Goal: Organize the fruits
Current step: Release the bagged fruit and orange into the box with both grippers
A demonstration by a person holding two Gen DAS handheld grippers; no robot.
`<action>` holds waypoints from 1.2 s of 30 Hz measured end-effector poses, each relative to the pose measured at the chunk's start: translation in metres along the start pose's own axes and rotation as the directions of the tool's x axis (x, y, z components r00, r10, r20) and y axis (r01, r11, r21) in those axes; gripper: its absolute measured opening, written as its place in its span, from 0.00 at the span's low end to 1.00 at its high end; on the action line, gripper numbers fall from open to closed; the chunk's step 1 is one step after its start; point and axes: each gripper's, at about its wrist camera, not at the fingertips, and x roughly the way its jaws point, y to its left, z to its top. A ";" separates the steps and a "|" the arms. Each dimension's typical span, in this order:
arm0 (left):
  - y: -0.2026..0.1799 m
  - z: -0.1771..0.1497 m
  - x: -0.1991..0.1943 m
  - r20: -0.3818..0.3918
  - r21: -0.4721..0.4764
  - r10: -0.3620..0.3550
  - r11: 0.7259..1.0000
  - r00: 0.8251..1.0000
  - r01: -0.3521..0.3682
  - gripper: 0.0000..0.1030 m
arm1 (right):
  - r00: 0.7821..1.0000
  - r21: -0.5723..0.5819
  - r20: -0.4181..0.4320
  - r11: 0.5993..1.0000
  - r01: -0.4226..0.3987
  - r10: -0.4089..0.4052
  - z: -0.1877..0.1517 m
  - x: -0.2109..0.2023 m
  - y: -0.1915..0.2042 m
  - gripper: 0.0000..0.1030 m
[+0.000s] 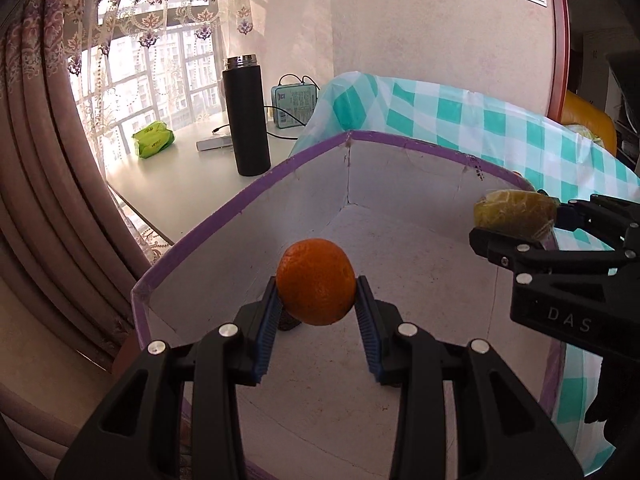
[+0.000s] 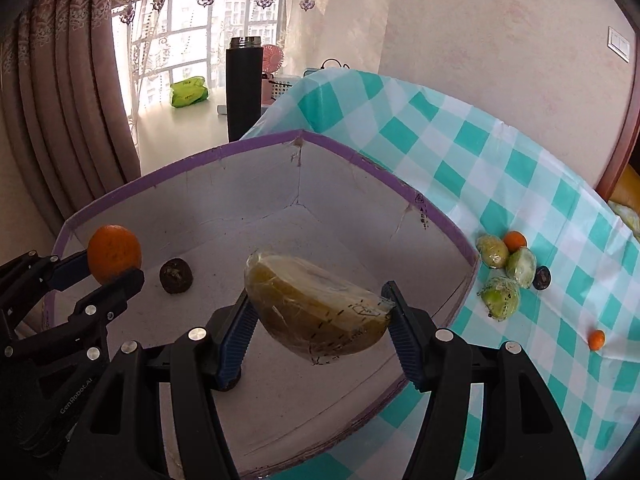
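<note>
- The left claw [image 1: 316, 300] pinches an orange [image 1: 316, 282] between its blue ribbed pads, one pad pressed to each side of the fruit; the orange hangs above the floor of the box, not touching it.
- The right claw [image 2: 320, 316] pinches a yellow-green fruit wedge wrapped in clear film [image 2: 318, 306], its pads bearing on the two ends of the wedge, which is also held clear above the box floor.
- Under and around both claws stands an open white box with a purple rim [image 2: 256, 146]; its white floor is scuffed.
- On the box floor, just beyond and to the left of the right claw, lies a small dark round fruit [image 2: 176, 276], between the two claws as the right wrist view shows them.
- From the left wrist, the right claw appears to the right, over the right-hand box wall; from the right wrist, the left claw appears at the left, over the left-hand wall.
- To the right of the right claw, outside the box, a teal-and-white checked cloth [image 2: 460, 148] carries a cluster of wrapped green fruits [image 2: 504, 272], a small orange fruit [image 2: 515, 241] touching them, and a dark fruit [image 2: 543, 278] beside them.
- A tiny orange fruit [image 2: 596, 339] lies apart, nearer the cloth's edge.
- Farther off, beyond the box's far corner, a black flask [image 1: 246, 116] stands upright on a white table [image 1: 172, 184], with a green packet [image 1: 154, 140] to its left.
- Behind all hang a patterned curtain [image 1: 48, 160] and a window [image 1: 168, 68].
</note>
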 end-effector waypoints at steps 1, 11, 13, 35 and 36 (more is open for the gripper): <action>0.002 -0.001 0.004 -0.019 0.001 0.000 1.000 1.000 0.000 0.37 | 0.999 -0.022 -0.042 1.000 0.011 -0.012 0.002 0.009 0.004 0.59; 0.007 -0.009 0.028 -0.139 0.037 0.004 0.999 0.990 0.001 0.37 | 0.972 -0.130 -0.230 0.991 0.024 -0.054 -0.004 0.055 0.027 0.58; 0.005 -0.008 0.031 -0.169 0.059 0.012 0.998 0.985 -0.002 0.37 | 0.964 -0.147 -0.256 0.989 0.031 -0.068 -0.004 0.058 0.029 0.58; 0.003 -0.004 0.025 -0.139 0.112 0.184 0.979 0.973 -0.169 0.98 | 0.997 -0.078 -0.067 0.996 0.033 -0.038 -0.007 0.030 0.020 0.73; 0.003 -0.002 0.021 -0.119 0.101 0.195 0.978 0.974 -0.183 0.98 | 0.999 -0.057 -0.028 0.998 0.026 -0.027 -0.008 0.024 0.016 0.73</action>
